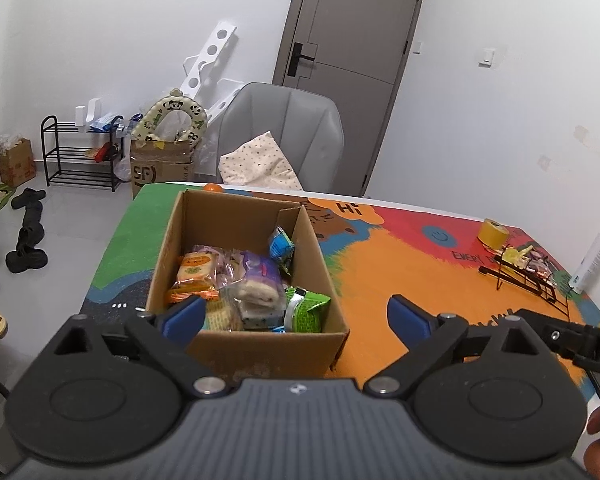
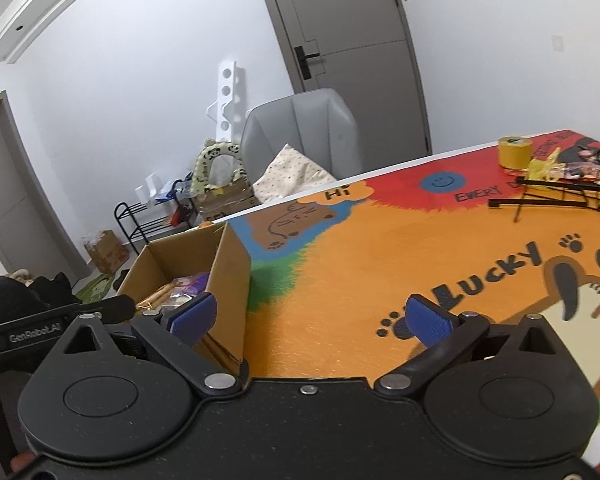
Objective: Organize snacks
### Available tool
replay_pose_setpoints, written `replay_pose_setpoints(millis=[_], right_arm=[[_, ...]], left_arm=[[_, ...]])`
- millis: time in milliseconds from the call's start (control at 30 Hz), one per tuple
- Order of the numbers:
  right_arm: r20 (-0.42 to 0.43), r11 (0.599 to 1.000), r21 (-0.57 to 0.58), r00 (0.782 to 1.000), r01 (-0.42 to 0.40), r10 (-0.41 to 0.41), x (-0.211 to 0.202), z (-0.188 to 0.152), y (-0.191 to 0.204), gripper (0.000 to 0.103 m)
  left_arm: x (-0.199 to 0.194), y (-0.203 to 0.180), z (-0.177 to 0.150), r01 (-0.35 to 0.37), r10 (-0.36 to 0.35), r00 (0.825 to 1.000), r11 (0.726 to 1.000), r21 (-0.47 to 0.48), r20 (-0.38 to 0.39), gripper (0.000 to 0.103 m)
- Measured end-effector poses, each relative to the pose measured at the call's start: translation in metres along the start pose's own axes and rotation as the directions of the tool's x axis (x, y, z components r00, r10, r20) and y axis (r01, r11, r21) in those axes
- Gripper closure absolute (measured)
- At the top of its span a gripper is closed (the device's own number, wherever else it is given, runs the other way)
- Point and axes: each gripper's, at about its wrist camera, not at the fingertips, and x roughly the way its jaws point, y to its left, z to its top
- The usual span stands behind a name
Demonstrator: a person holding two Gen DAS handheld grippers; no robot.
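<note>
Cardboard box (image 1: 236, 272) on the desk (image 1: 400, 264) holds the wrapped snacks (image 1: 236, 280), walls keeping them corralled. Left hand-held gripper (image 1: 296, 316) & right hand-held gripper (image 2: 310, 318) both wide open, empty, prob. between picks.

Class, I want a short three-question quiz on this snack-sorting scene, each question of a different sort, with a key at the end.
1. True or false: the left gripper is clamped on a snack packet.
2. Multiple choice: where are the wrapped snacks lying? A) on the grey chair B) inside the cardboard box C) on the floor
3. Fill in: the roll of tape on the far side of the table mat is ____ in colour.

Key
1. False: both the left gripper and the right gripper have their jaws spread wide with nothing between them.
2. B
3. Yellow
</note>
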Motion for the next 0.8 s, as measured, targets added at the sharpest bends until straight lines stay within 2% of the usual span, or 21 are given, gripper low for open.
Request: replay_pose_setpoints(millis=[200, 500, 800], right_arm=[[-0.001, 1.000, -0.006, 1.000, 0.029, -0.029, -0.018, 0.000, 0.001, 0.000], [0.047, 0.996, -0.057, 0.997, 0.069, -0.066, -0.054, -0.001, 0.011, 0.000], [0.069, 0.990, -0.029, 0.989, 0.136, -0.133, -0.088, -0.007, -0.011, 0.000]], left_arm=[[-0.017, 0.002, 0.000, 0.018, -0.018, 1.000, 1.000, 0.009, 0.000, 0.004], [-0.048, 0.006, 0.000, 0.025, -0.025, 1.000, 0.999, 0.037, 0.002, 0.000], [-0.074, 0.006, -0.004, 0.042, -0.043, 0.999, 0.997, 0.064, 0.027, 0.000]])
